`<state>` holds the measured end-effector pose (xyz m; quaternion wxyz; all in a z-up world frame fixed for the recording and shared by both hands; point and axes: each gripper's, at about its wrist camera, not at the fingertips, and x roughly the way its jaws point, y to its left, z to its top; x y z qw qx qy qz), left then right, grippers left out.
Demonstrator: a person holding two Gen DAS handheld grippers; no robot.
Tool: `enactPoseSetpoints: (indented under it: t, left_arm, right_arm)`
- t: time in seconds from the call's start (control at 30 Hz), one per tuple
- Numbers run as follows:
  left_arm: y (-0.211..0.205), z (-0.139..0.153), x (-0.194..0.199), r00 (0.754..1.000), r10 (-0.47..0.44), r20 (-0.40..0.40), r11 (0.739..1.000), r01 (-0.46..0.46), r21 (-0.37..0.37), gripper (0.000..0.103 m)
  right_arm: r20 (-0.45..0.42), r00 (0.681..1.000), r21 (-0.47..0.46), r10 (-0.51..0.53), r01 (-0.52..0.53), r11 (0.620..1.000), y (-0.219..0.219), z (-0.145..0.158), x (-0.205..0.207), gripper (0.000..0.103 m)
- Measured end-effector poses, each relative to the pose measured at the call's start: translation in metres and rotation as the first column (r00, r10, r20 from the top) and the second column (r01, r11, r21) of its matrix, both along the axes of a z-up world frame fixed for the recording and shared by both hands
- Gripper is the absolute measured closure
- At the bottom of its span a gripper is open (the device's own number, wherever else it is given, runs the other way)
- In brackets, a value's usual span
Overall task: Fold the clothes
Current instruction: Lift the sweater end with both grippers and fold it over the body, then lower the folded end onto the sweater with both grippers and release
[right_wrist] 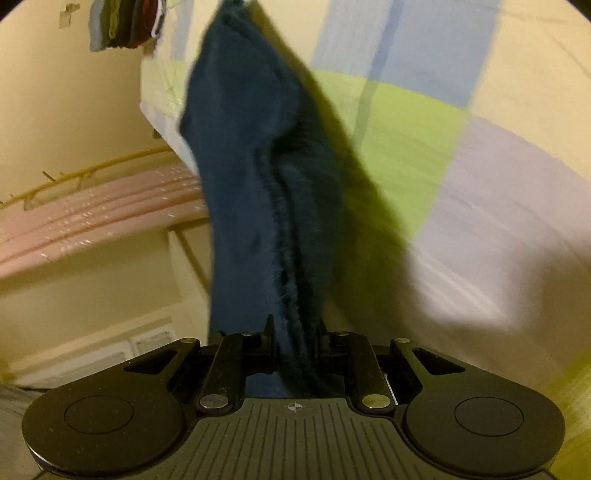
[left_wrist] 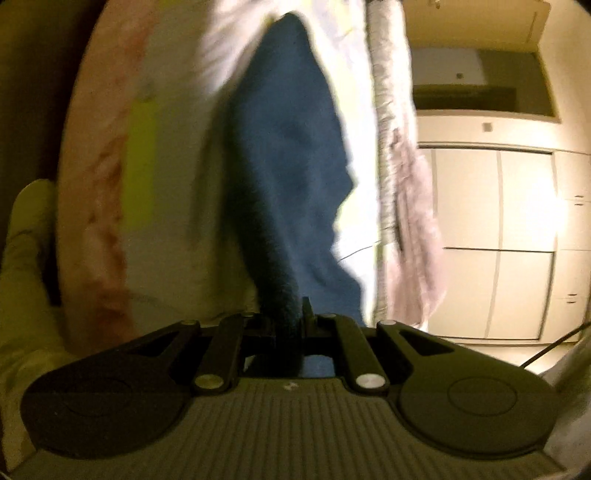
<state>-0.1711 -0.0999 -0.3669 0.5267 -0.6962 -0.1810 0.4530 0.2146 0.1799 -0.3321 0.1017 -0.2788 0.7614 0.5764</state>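
Checked bedsheet [right_wrist: 406, 147], cream cupboard doors [left_wrist: 495, 240], hanging clothes [right_wrist: 125, 22].

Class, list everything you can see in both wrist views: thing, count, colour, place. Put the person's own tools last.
Blue cloth: one, dark blue, fuzzy, lifted, running from each gripper across the bed.
Bedsheet: one, blocks of green, blue, lilac and cream, under the cloth.
Cupboard doors: several, cream, right in the left wrist view.
Hanging clothes: a few, dark mixed colours, top left in the right wrist view.
Left gripper: one, black, shut on the blue cloth.
Right gripper: one, black, shut on the blue cloth.
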Motion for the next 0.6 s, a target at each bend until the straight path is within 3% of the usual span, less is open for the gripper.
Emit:
enactPoseSetpoints:
  t: [0.17, 0.3, 0.43, 0.53, 0.6]
  left_arm:
    - [0.053, 0.027, -0.035, 0.997, 0.061, 0.053, 0.997, -0.064, 0.049, 0.095]
    - [0.104, 0.014, -0.067, 0.977, 0.154, 0.150, 0.987, -0.159, 0.024, 0.092]
    - [0.160, -0.019, -0.097, 0.948, 0.243, 0.206, 0.970, -0.240, -0.041, 0.085]
    - [0.192, -0.042, -0.117, 0.929, 0.303, 0.211, 0.952, -0.285, -0.113, 0.078]
    - [0.205, -0.053, -0.128, 0.918, 0.337, 0.209, 0.939, -0.312, -0.147, 0.077]
  right_arm:
    - [-0.055, 0.997, 0.014, -0.052, 0.052, 0.999, 0.065, 0.038, -0.033, 0.087]
    - [-0.078, 0.984, -0.001, -0.162, 0.163, 0.987, 0.119, 0.040, -0.066, 0.087]
    - [-0.007, 0.967, -0.016, -0.254, 0.254, 0.967, 0.157, 0.013, -0.104, 0.087]
    - [0.082, 0.942, -0.031, -0.326, 0.330, 0.944, 0.180, -0.029, -0.125, 0.086]
    - [0.115, 0.919, -0.059, -0.377, 0.385, 0.921, 0.188, -0.056, -0.138, 0.070]
